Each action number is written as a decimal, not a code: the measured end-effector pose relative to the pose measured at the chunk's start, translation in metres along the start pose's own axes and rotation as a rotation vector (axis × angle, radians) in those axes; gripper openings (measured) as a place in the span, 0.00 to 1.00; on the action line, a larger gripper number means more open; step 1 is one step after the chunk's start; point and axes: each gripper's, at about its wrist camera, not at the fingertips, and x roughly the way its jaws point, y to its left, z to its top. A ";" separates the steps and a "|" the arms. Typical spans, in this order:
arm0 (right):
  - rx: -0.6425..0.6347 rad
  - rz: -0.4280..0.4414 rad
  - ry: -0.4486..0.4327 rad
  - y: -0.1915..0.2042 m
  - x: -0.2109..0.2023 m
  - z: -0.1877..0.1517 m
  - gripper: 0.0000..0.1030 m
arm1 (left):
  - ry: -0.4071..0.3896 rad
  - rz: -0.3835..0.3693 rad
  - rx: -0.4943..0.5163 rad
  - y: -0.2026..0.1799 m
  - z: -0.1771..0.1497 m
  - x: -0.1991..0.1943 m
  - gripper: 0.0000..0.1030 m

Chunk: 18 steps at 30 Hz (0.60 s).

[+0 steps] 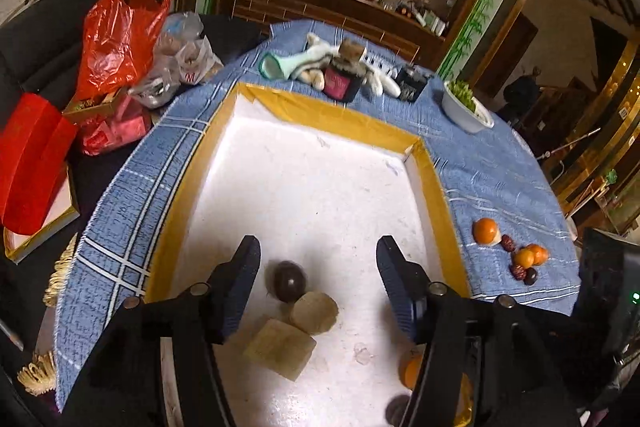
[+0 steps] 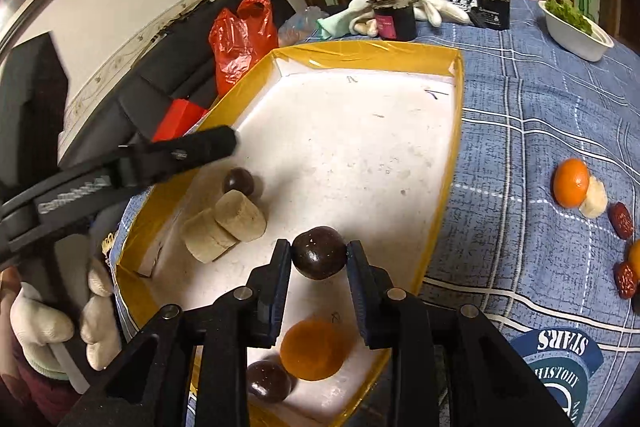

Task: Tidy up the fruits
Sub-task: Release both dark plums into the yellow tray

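A dark plum (image 2: 319,253) is gripped between the jaws of the right gripper (image 2: 319,259), above the white tray (image 2: 360,131) edged in yellow tape. The left gripper (image 1: 318,281) is held with jaws open over a second plum (image 1: 289,281) and two banana pieces (image 1: 314,313) lying in the tray. An orange (image 2: 316,349) lies in the tray's near corner. On the blue cloth (image 2: 520,131), mirrored writing reading "STARS" and "HISTORY" (image 2: 560,359) is seen.

Both grippers matte black: left gripper (image 1: 318,269) and right gripper (image 2: 319,269) have blue ribbed finger pads (image 2: 282,291), silver pivot screws. White knit glove (image 2: 60,323) on left hand.
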 end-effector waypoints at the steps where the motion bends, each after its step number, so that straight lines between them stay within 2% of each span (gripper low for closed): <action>1: 0.006 0.005 -0.005 -0.002 -0.003 0.000 0.31 | -0.005 -0.005 -0.006 -0.001 0.000 -0.003 0.59; 4: 0.020 0.015 -0.034 -0.007 -0.018 -0.002 0.32 | -0.030 -0.018 -0.012 -0.008 -0.004 -0.017 0.63; 5: 0.022 0.017 -0.043 -0.007 -0.023 -0.003 0.33 | -0.038 -0.024 -0.009 -0.011 -0.005 -0.022 0.67; 7: 0.027 0.020 -0.058 -0.009 -0.029 -0.005 0.46 | -0.050 -0.031 0.001 -0.020 -0.008 -0.028 0.69; 8: 0.028 0.022 -0.066 -0.009 -0.032 -0.006 0.48 | -0.052 -0.031 0.007 -0.024 -0.009 -0.031 0.69; 13: 0.039 0.031 -0.104 -0.009 -0.049 -0.013 0.49 | -0.061 -0.036 0.015 -0.044 -0.016 -0.048 0.70; 18: 0.123 0.032 -0.196 -0.038 -0.092 -0.037 0.53 | -0.089 -0.098 0.048 -0.074 -0.030 -0.071 0.73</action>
